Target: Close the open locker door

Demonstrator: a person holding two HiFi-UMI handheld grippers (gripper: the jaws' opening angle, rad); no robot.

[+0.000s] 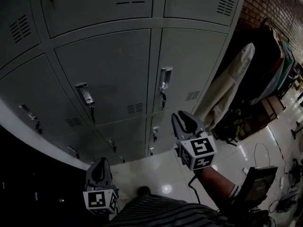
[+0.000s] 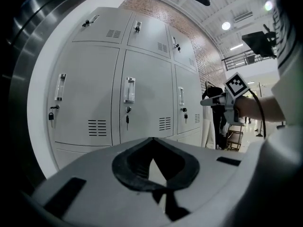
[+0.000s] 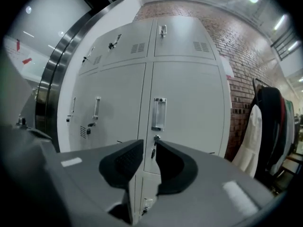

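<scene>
A bank of grey metal lockers (image 1: pixel 109 65) fills the head view, and every door I can see lies flush with its frame. My right gripper (image 1: pixel 182 117) is raised toward the lower doors, short of the metal. In the right gripper view its jaws (image 3: pixel 149 143) stand open with nothing between them, in line with a door's handle (image 3: pixel 159 113) and the keyed lock (image 3: pixel 155 138) under it. My left gripper (image 1: pixel 99 161) hangs lower at the left. Its tips (image 2: pixel 150 139) meet, shut and empty. From the left gripper view the right gripper (image 2: pixel 208 101) shows beside the lockers (image 2: pixel 147 93).
A white garment (image 1: pixel 227 93) and dark coats hang on a rack to the right of the lockers, along a brick wall (image 1: pixel 270 4). A dark curved structure (image 1: pixel 28 174) rises at the left. The floor (image 1: pixel 246 150) is glossy, with cables and a black device (image 1: pixel 258 181) at the right.
</scene>
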